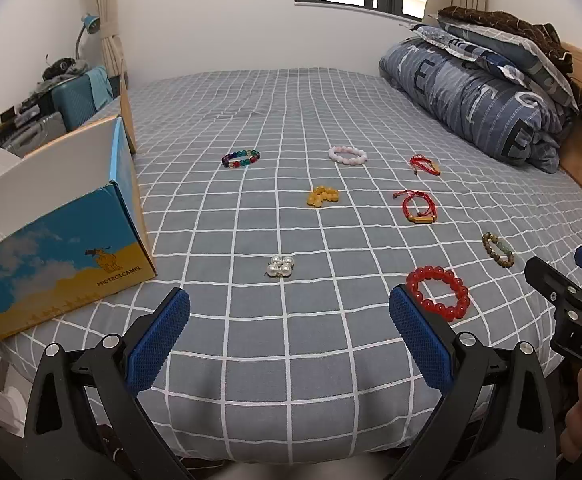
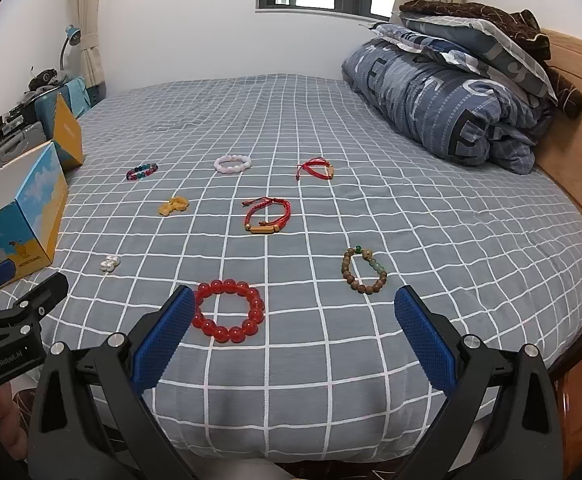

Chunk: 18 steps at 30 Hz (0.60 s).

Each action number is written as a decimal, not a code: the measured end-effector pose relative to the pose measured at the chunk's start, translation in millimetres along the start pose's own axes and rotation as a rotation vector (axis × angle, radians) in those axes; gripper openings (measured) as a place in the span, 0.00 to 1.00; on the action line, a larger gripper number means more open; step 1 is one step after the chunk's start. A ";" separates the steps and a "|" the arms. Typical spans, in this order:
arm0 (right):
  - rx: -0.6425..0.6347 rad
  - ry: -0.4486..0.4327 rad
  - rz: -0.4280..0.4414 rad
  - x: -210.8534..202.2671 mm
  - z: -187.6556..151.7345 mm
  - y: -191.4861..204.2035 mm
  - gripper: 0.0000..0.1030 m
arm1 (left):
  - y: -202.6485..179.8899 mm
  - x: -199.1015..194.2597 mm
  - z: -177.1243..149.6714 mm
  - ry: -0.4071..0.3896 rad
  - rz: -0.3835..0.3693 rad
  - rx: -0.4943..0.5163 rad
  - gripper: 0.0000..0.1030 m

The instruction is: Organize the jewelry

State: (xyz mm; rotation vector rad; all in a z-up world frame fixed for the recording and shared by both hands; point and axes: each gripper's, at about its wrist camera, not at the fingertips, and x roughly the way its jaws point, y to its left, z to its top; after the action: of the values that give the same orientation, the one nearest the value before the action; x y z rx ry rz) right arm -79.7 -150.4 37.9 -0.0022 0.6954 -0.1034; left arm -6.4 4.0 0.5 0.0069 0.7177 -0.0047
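Both grippers hang low over the near edge of the bed, pointing forward. The left gripper has its jaws spread wide, holding nothing. The right gripper is spread wide too. The red bead bracelet lies just past its left finger. Farther ahead sit the pearl cluster, the red cord bracelet and the open box.

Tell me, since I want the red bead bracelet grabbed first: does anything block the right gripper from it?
Nothing visible does. The red bead bracelet lies alone on the bedspread, just ahead of the open right gripper, beside its left finger.
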 end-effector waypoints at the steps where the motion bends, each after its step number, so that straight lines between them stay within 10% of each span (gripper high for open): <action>1: 0.002 0.000 0.001 0.1 -0.2 0.4 0.93 | -2.3 1.6 0.3 0.003 0.001 0.003 0.95; 18: 0.015 0.002 0.010 -1.0 -3.2 4.0 0.93 | -9.8 4.1 -3.4 0.019 0.008 0.035 0.95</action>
State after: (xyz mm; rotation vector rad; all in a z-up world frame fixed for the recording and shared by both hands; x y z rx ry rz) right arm -82.1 -146.2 36.0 0.0158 0.6970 -0.0990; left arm -5.6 -5.8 -4.8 0.0432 0.7361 -0.0098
